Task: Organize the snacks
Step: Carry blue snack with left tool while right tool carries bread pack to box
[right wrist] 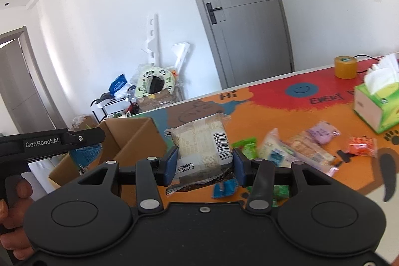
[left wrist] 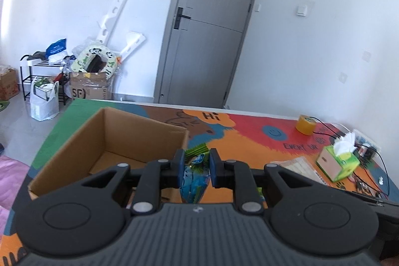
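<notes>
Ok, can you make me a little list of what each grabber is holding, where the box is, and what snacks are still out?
left gripper: shut on blue-green packet
right gripper: shut on clear cake pack
box: open, on the mat, left of both grippers
mat: colourful, covers the table
loose snacks: scattered on the mat, right of the cake pack
tissue box: far right
tape roll: by the far edge

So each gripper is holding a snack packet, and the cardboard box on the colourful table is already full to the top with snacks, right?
Not quite. The left gripper does hold a blue and green packet, and the right gripper a clear wrapped cake, but the cardboard box is not full: the left wrist view shows bare cardboard inside it.
</notes>
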